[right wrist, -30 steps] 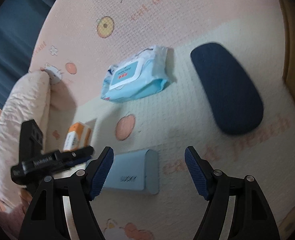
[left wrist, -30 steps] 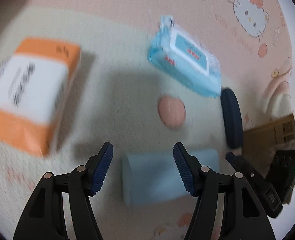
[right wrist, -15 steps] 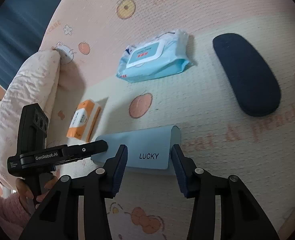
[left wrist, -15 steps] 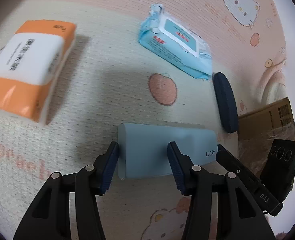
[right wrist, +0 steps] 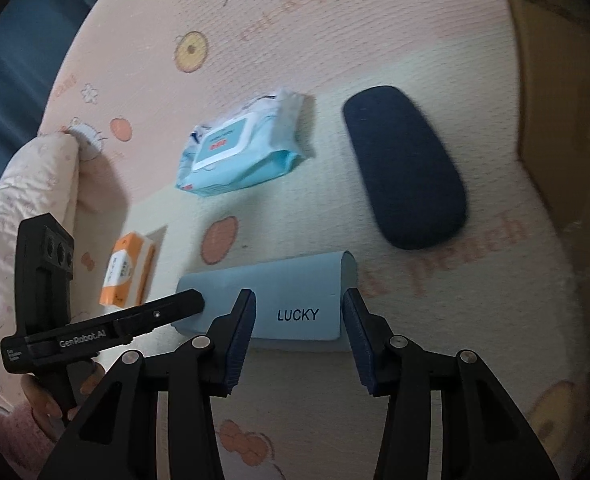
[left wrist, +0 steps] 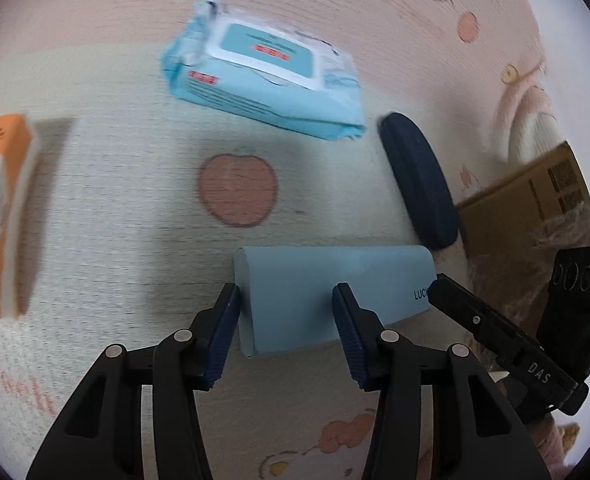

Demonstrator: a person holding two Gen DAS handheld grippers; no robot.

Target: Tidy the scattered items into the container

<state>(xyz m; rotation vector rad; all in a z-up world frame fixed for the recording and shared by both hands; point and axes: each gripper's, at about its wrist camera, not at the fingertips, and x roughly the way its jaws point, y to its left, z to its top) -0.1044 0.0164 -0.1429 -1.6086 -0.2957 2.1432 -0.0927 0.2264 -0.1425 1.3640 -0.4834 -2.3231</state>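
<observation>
Two grippers straddle the pale blue LUCKY case (right wrist: 279, 304) lying flat on the mat (left wrist: 135, 216): your left gripper (left wrist: 285, 330) at one end, your right gripper (right wrist: 297, 338) at the lettered end, both with jaws spread and, by my judgement, not yet pinching. Its long axis runs crosswise to both tools, so each closes across the short width. Room is open toward the cardboard box (left wrist: 535, 200); mind the dark case (right wrist: 405, 166) nearby.

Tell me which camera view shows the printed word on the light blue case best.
The right wrist view: on the light blue case the word LUCKY reads whole. In the left wrist view the same case shows only the first letters, because the right tongs cover the rest.
</observation>
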